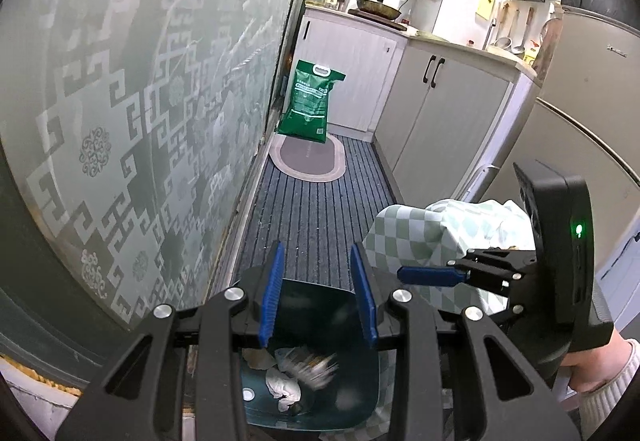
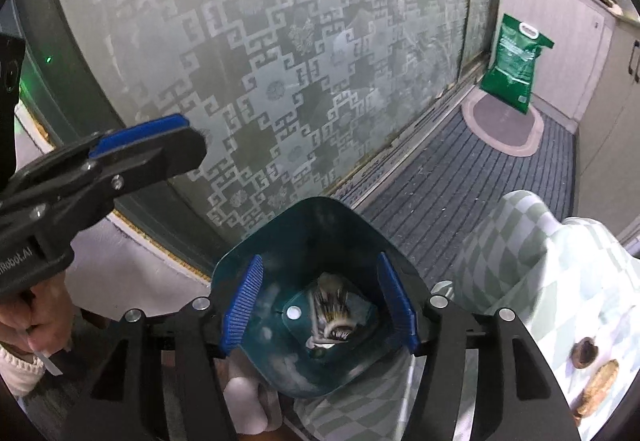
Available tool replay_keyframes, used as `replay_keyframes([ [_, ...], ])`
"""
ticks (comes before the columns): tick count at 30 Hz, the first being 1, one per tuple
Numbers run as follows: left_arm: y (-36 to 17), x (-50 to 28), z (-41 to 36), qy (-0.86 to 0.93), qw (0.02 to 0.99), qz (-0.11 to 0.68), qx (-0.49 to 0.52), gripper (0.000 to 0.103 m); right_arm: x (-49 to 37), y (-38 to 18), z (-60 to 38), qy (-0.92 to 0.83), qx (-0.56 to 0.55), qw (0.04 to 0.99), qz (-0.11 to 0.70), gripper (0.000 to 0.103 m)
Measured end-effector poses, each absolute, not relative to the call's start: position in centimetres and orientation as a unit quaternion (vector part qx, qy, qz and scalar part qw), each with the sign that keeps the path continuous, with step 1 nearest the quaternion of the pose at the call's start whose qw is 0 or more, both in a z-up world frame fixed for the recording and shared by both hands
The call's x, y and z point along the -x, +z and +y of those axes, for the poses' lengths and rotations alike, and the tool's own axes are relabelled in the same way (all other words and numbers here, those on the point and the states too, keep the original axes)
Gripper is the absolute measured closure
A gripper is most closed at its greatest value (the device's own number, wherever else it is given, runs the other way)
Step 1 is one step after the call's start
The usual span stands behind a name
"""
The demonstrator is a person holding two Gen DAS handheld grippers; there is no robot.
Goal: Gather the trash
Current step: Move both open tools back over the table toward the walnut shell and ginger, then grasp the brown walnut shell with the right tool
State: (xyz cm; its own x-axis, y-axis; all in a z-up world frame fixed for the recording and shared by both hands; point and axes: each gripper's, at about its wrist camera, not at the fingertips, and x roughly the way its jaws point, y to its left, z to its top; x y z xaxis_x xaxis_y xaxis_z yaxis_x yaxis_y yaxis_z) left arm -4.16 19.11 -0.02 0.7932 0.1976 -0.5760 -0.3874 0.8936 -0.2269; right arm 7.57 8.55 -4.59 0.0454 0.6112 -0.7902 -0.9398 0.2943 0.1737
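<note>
A dark teal trash bin stands on the floor below both grippers; it also shows in the right wrist view. Crumpled white paper and a blurred wrapper lie inside it, also seen from the right wrist. My left gripper is open and empty above the bin's mouth. My right gripper is open and empty, also over the bin. The right gripper appears from the side in the left view, the left one in the right view.
A table with a green checked cloth is to the right of the bin, with food scraps on it. A frosted glass door runs along the left. A green rice bag, cabinets and a striped floor mat lie ahead.
</note>
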Motion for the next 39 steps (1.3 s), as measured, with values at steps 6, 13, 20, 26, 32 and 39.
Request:
replay_keyframes([
  [6,0.5,3.9,18.5,0.15,0.935,0.275,0.169,0.068,-8.9,-3.2,7.1,0.54,0.179,0.723,0.391,0.045],
  [13,1.0,2.4,16.4,0.128,0.938,0.28,0.156,0.067,-11.5,-0.1,3.7,0.518,0.132,0.762,0.365,0.051],
  [20,1.5,-0.2,13.5,0.095,0.939,0.29,0.156,0.062,-15.6,2.7,-2.5,0.474,0.075,0.805,0.349,0.052],
  [26,0.7,-3.3,9.9,0.048,0.938,0.318,0.131,0.061,-17.7,2.9,-6.7,0.453,0.062,0.816,0.355,0.054],
  [32,-0.6,-6.5,6.2,-0.01,0.932,0.352,0.09,0.063,-18.5,2.7,-9.5,0.455,0.069,0.813,0.357,0.054],
  [39,-3.0,-8.8,3.9,-0.048,0.918,0.393,-0.01,0.067,-19.3,2.2,-11.4,0.481,0.073,0.792,0.368,0.054],
])
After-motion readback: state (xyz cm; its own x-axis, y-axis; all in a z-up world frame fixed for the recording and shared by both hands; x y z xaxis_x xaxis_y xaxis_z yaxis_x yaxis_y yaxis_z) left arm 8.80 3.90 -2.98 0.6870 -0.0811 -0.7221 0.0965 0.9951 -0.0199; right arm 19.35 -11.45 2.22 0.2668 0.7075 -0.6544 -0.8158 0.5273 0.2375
